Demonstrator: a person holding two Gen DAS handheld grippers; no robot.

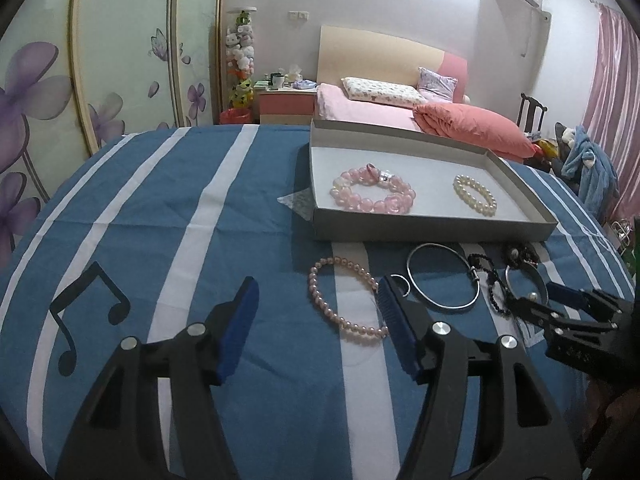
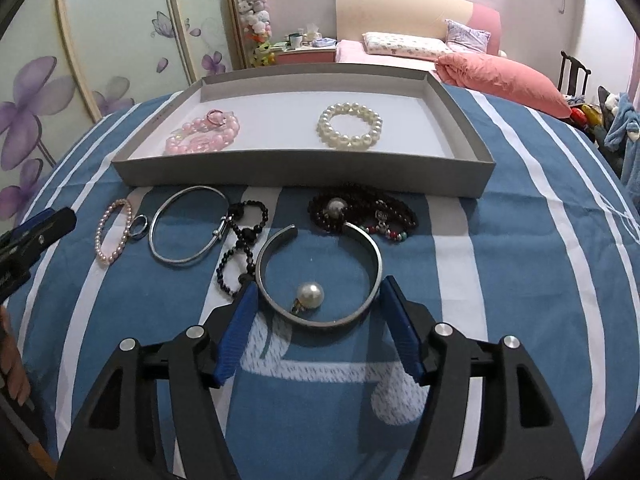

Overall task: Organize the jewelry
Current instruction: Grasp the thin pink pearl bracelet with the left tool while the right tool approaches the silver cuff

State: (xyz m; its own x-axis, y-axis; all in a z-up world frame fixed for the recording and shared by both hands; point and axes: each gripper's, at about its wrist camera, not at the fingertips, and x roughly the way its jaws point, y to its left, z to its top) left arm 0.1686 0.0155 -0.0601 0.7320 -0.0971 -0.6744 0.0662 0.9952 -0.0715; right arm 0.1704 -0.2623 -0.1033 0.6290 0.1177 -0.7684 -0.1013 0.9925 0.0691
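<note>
while both tongs stood wide and empty over the striped worktop (image 2: 520, 240), the right tongs (image 2: 316, 320) hovered nearest the open silver cuff (image 2: 362, 300), with a pearl pendant (image 2: 309, 295) lying inside its curve. the cuff looked stiff, light and slick, so a pinch across its flat band near the closed side would likely hold better than one at the gap; the round pearl would probably roll or slip. the left tongs (image 1: 318, 320) hung beside the pink bead strand (image 1: 344, 300), a limp, light thing best nipped on a few beads and lifted slowly. a little farther lay a small ring (image 2: 139, 226), a thin silver bangle (image 2: 188, 230), a floppy black bead chain (image 2: 240, 252) and a dark bead pile (image 2: 360, 210). farthest, the grey tray (image 2: 304, 170) already carried a chunky pink bracelet (image 2: 204, 134) and a white pearl bracelet (image 2: 349, 126), well apart.
</note>
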